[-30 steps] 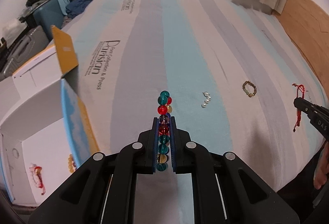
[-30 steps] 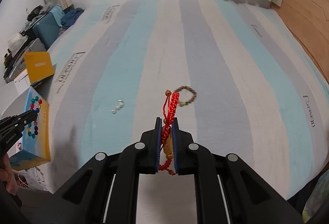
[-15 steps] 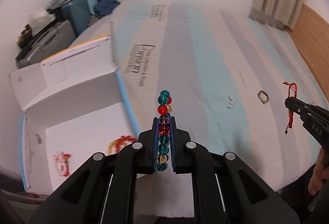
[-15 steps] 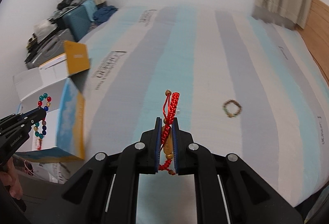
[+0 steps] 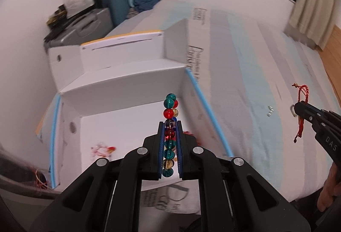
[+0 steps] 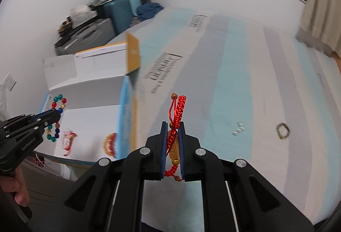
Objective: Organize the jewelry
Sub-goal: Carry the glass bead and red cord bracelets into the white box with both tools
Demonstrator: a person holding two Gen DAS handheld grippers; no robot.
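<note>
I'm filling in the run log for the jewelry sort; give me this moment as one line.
left gripper: shut on bead bracelet, over open box | right gripper: shut on red cord bracelet, over bed | on bed: brown bracelet

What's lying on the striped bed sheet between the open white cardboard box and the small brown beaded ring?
In the right wrist view, a short string of small white pearls lies between the box and ring; otherwise bare sheet.
</note>
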